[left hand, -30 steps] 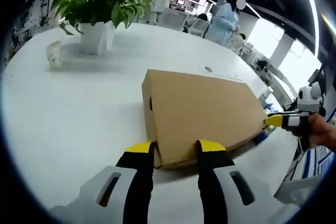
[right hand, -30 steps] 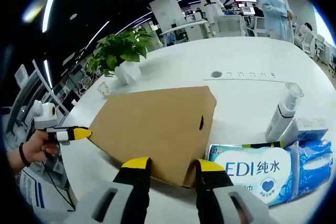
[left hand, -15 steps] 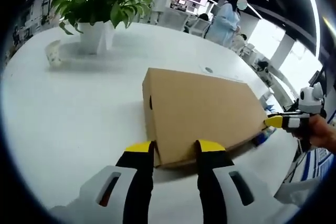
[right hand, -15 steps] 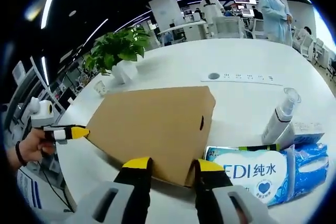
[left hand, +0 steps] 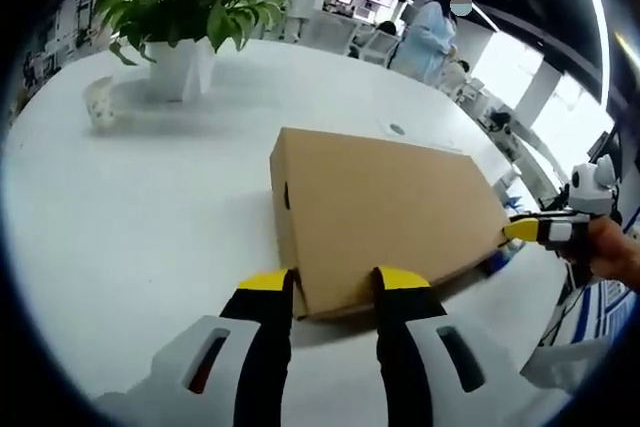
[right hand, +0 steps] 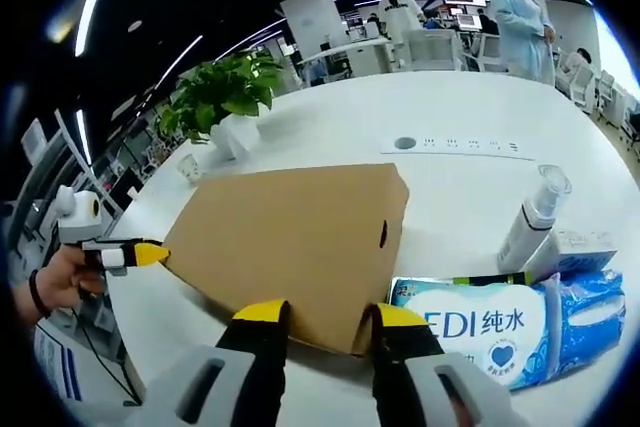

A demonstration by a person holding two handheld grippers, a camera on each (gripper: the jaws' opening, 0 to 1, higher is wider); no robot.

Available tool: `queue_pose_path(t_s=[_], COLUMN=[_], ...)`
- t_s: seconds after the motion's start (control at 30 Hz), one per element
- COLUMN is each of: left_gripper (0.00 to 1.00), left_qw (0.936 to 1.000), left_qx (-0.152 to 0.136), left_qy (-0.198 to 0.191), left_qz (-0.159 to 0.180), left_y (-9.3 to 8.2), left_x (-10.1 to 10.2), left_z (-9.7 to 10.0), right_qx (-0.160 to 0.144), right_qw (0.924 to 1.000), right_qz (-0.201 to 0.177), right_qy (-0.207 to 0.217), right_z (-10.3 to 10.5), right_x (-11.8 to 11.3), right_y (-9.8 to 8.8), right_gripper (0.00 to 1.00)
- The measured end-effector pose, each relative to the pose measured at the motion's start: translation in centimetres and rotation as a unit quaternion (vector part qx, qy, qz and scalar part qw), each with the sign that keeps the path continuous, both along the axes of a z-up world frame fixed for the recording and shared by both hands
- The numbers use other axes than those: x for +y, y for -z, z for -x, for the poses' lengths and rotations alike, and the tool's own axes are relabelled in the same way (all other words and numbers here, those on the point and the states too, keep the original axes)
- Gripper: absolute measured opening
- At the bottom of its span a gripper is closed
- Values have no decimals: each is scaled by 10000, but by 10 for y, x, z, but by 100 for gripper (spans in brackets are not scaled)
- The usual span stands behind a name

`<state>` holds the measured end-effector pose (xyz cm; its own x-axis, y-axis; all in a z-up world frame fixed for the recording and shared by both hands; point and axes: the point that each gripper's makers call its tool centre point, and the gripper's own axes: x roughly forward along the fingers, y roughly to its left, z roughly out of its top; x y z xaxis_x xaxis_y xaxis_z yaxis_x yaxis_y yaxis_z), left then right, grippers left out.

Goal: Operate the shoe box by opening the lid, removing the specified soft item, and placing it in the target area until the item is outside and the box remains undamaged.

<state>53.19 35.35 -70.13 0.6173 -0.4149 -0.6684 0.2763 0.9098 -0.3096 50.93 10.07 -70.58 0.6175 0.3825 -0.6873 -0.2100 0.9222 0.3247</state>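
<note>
While you are bracketing opposite corners of the shoe box (left hand: pixel 385 212), these entries apply.

Left gripper view: your left gripper (left hand: pixel 333 283) is standing with jaws apart, one yellow tip on each side of the near corner of the closed lid; whether it is truly pinching, I cannot tell. The box is sitting flat on the white bench (left hand: pixel 130 217), well apart from the potted plant (left hand: pixel 185 7).

Right gripper view: your right gripper (right hand: pixel 327 315) is straddling the opposite corner likewise. The wipes pack (right hand: pixel 500 322) and spray bottle (right hand: pixel 533 217) are lying just beside the box.

Risk: uneven lifting is likely twisting or creasing the cardboard; a slipping tip is likely shoving the box into the bottle.
</note>
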Motion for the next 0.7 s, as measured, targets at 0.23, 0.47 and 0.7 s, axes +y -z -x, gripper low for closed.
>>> queue_pose_path(t_s=[0.23, 0.47, 0.7], left_gripper=[31, 41, 43], left_qw=[9996, 9988, 9979], left_qx=[-97, -407, -565], left_qy=[121, 237, 306], left_qz=[-235, -122, -68], left_y=[-6, -24, -36], left_x=[4, 15, 20], left_z=[-2, 15, 42], right_qx=[-148, -520, -710], right_qw=[9998, 9983, 9972], right_qz=[69, 165, 195], right_qy=[-118, -195, 105], right_z=[0, 14, 48], right_x=[-9, -40, -74], right_y=[-7, -29, -39], right_gripper=[31, 43, 54])
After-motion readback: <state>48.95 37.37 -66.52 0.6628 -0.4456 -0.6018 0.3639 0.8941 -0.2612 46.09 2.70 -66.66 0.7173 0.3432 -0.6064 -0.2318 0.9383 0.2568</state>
